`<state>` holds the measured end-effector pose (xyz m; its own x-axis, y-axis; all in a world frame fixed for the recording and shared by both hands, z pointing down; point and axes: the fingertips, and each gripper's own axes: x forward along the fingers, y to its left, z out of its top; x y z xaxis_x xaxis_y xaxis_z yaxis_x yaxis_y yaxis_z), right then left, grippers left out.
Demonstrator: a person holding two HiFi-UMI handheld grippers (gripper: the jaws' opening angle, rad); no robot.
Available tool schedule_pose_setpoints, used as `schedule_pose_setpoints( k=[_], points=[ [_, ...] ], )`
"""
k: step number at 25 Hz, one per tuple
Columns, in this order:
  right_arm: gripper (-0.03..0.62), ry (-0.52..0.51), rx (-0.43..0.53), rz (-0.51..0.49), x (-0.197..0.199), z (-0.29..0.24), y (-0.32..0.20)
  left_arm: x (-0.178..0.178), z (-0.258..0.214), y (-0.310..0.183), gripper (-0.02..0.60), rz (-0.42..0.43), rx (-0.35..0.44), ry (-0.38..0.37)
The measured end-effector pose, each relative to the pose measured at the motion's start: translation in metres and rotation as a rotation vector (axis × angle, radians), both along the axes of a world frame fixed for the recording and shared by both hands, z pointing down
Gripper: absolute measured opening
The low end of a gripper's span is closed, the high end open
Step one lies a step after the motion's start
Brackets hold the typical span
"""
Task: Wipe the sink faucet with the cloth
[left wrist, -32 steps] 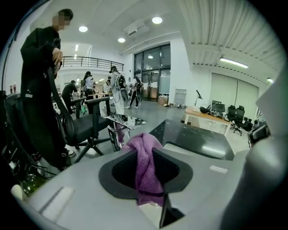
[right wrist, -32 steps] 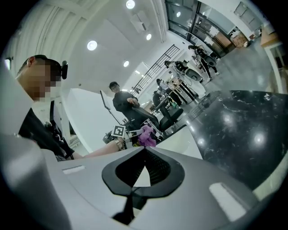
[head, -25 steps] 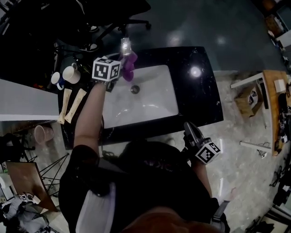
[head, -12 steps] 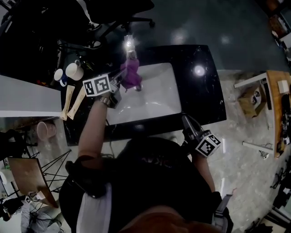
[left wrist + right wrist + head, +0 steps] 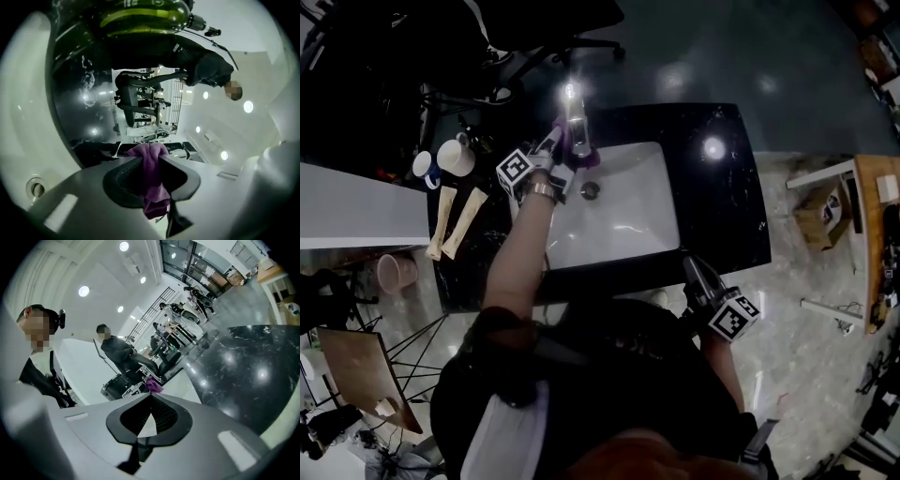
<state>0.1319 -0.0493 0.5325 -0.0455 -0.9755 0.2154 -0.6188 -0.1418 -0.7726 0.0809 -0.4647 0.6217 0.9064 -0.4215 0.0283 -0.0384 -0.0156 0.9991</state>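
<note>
In the head view the chrome faucet (image 5: 574, 120) stands at the back rim of the white sink (image 5: 628, 239). My left gripper (image 5: 559, 154) reaches level toward the faucet's base, shut on a purple cloth (image 5: 584, 153) that lies against the faucet's lower part. In the left gripper view the cloth (image 5: 153, 180) is pinched between the jaws and hangs below them, and my left gripper (image 5: 150, 157) is rolled onto its side. My right gripper (image 5: 701, 278) hovers at the counter's front edge, shut and empty (image 5: 150, 395). The cloth (image 5: 153, 386) shows small and far in the right gripper view.
Black countertop (image 5: 722, 197) surrounds the sink, with the drain (image 5: 591, 190) near the back. Left of the sink stand two mugs (image 5: 450, 157) and two pale flat sticks (image 5: 455, 220). A pink bin (image 5: 389, 274) sits on the floor at left, an office chair (image 5: 534, 28) behind.
My left gripper rolled its wrist, swung the cloth out over the basin, then brought it back lower against the faucet's base. The right gripper barely moved.
</note>
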Motion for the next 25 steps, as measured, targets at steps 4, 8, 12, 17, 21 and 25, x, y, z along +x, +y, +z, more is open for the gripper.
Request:
schedule_pose_setpoints(
  k=[4, 8, 12, 17, 21, 25],
  points=[
    [0.011, -0.035, -0.078, 0.079, 0.004, 0.007, 0.040, 0.014, -0.005, 0.016, 0.087, -0.011, -0.137, 0.196],
    [0.011, -0.043, -0.052, 0.043, 0.004, 0.005, 0.014, 0.008, -0.011, 0.020, 0.084, 0.028, -0.085, 0.245],
    [0.011, -0.004, 0.002, -0.055, -0.003, -0.002, -0.019, -0.017, -0.037, 0.024, 0.084, 0.052, -0.007, 0.279],
    [0.011, 0.013, 0.052, -0.177, -0.010, -0.015, -0.032, -0.063, -0.075, 0.064, 0.084, 0.071, 0.108, 0.279],
    [0.011, 0.019, 0.079, -0.257, -0.008, -0.024, -0.019, -0.091, -0.107, 0.120, 0.084, 0.076, 0.233, 0.213],
    [0.011, 0.048, 0.113, -0.345, -0.012, -0.037, 0.001, -0.100, -0.129, 0.196, 0.084, 0.111, 0.320, 0.156]
  ],
)
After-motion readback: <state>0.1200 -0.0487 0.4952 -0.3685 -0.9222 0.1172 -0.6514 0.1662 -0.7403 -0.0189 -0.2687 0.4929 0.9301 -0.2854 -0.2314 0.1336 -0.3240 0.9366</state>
